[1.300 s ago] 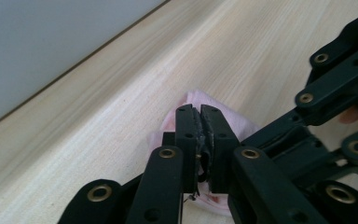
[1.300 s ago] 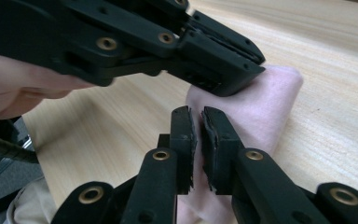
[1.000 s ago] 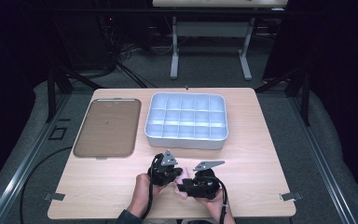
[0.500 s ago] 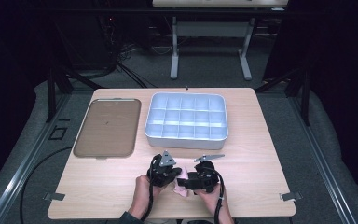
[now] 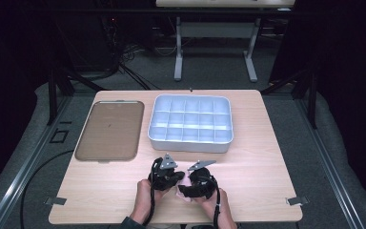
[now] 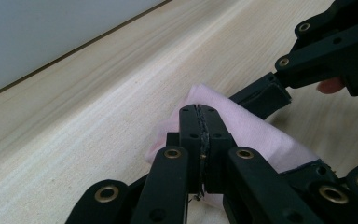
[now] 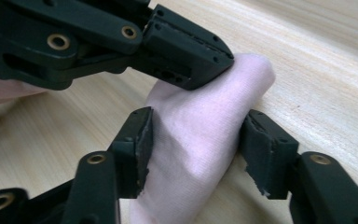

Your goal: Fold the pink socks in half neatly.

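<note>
A small pink cloth [image 5: 181,184] lies bunched on the wooden table [image 5: 267,162] near its front edge, between my two grippers. My left gripper [image 6: 200,114] is shut on one fold of the cloth [image 6: 265,137]; in the high view this left gripper [image 5: 167,177] sits just left of the cloth. My right gripper [image 7: 196,147] is open, its jaws standing on either side of the rolled cloth [image 7: 209,102]. In the high view the right gripper [image 5: 190,188] is angled toward the left one.
A white tray [image 5: 190,144] divided into several compartments stands behind the grippers at mid table. A flat brown tray [image 5: 107,131] lies at the left. Bare tabletop stretches to the right, and metal clips sit at the front corners.
My right gripper has shifted a little left, closer to the left gripper and the cloth. The left gripper has stayed nearly in place.
</note>
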A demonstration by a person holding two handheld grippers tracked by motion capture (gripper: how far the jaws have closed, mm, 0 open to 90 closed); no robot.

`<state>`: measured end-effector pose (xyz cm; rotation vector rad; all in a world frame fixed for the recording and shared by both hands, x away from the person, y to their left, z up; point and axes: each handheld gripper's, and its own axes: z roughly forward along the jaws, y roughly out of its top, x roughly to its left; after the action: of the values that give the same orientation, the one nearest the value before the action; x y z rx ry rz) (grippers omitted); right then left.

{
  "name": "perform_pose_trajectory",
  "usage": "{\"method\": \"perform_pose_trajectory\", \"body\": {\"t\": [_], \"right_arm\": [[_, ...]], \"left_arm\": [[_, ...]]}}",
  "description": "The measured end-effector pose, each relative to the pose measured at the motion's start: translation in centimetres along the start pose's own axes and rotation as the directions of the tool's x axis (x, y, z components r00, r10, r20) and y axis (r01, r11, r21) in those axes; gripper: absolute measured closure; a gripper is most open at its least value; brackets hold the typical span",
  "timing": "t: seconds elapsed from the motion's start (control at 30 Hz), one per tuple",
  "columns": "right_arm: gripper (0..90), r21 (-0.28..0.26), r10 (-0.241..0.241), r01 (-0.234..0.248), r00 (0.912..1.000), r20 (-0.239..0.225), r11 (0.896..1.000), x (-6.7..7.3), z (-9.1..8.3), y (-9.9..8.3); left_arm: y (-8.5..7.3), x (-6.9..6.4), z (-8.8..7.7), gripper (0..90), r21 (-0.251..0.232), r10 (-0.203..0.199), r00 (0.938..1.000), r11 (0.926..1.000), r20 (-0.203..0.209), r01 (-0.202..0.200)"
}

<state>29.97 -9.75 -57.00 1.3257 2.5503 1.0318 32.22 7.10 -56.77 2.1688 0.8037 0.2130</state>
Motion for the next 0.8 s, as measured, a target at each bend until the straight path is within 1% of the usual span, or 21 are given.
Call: {"method": "perform_pose_trajectory", "body": {"t": [0.03, 0.07, 0.2, 0.23, 0.27, 0.33, 0.37, 0.4, 0.43, 0.47, 0.53, 0.57, 0.63, 0.67, 0.73, 0.8], "right_arm": [[46.5, 0.007, -0.005, 0.005, 1.0000, -0.005, 1.000, 0.0, 0.0, 0.1], [47.2, 0.011, -0.015, 0.015, 0.9999, 0.003, 1.000, 0.0, 0.0, 0.1], [49.8, 0.031, -0.012, 0.012, 0.9998, -0.015, 0.999, 0.0, 0.0, 0.3], [50.8, 0.031, -0.012, 0.013, 0.9998, -0.019, 0.999, 0.0, 0.0, 0.3], [51.7, 0.024, -0.008, 0.009, 0.9998, -0.019, 1.000, 0.0, 0.0, 0.3], [54.0, 0.027, -0.007, 0.007, 0.9997, -0.023, 1.000, -0.1, 0.0, 0.3], [55.4, 0.028, -0.006, 0.007, 0.9996, -0.026, 1.000, -0.1, 0.0, 0.3], [56.9, 0.031, -0.008, 0.009, 0.9992, -0.039, 0.999, -0.2, -0.1, 0.3], [58.3, 0.028, -0.008, 0.009, 0.9990, -0.045, 1.000, -0.3, -0.1, 0.2], [59.6, 0.029, 0.000, 0.001, 0.9983, -0.058, 1.000, -0.4, -0.1, 0.2], [61.4, 0.024, 0.005, -0.003, 0.9974, -0.072, 1.000, -0.6, 0.0, 0.2], [62.1, 0.023, 0.006, -0.005, 0.9977, -0.068, 1.000, -0.6, 0.0, 0.2], [63.0, 0.021, 0.006, -0.004, 0.9972, -0.074, 1.000, -0.6, 0.0, 0.1], [63.3, 0.021, 0.006, -0.004, 0.9972, -0.075, 1.000, -0.6, 0.0, 0.1], [63.9, 0.021, 0.004, -0.003, 0.9968, -0.079, 1.000, -0.7, 0.0, 0.1], [64.2, 0.014, 0.011, -0.010, 0.9962, -0.086, 1.000, -0.7, 0.0, 0.1]], "left_arm": [[0.0, 0.0, 0.0, 88.7, -0.003, -0.001, 1.0000, 1.0000, -0.001, 0.001], [0.0, 0.1, 0.0, 88.5, -0.001, -0.002, 1.0000, 1.0000, 0.006, 0.002], [-0.1, 0.2, -0.1, 87.4, -0.011, -0.003, 1.0000, 0.9999, 0.003, 0.003], [-0.1, 0.2, -0.2, 87.3, -0.012, 0.001, 1.0000, 0.9999, 0.003, -0.001], [-0.1, 0.2, -0.2, 87.3, -0.014, 0.000, 1.0000, 0.9999, 0.003, 0.000], [-0.1, 0.3, -0.3, 87.3, -0.019, -0.006, 1.0000, 0.9998, 0.004, 0.006], [-0.1, 0.4, -0.4, 87.1, -0.025, -0.001, 1.0000, 0.9997, 0.004, 0.001], [-0.2, 0.4, -0.5, 86.7, -0.031, -0.014, 0.9999, 0.9994, 0.009, 0.014], [-0.2, 0.5, -0.6, 85.9, -0.037, -0.011, 0.9999, 0.9992, 0.006, 0.012], [-0.2, 0.5, -0.8, 84.7, -0.051, -0.018, 0.9998, 0.9985, 0.004, 0.018], [-0.3, 0.5, -1.1, 82.4, -0.067, -0.013, 0.9999, 0.9977, -0.004, 0.013], [-0.2, 0.5, -1.4, 80.8, -0.077, -0.008, 0.9999, 0.9970, -0.014, 0.007], [-0.2, 0.5, -1.7, 75.7, -0.090, -0.010, 0.9994, 0.9959, -0.033, 0.007], [-0.2, 0.5, -1.9, 73.0, -0.103, -0.015, 0.9988, 0.9946, -0.047, 0.010], [-0.3, 0.7, -2.3, 65.5, -0.114, -0.030, 0.9976, 0.9932, -0.063, 0.022], [-0.4, 1.0, -2.9, 60.4, -0.121, -0.046, 0.9952, 0.9920, -0.086, 0.036]]}}
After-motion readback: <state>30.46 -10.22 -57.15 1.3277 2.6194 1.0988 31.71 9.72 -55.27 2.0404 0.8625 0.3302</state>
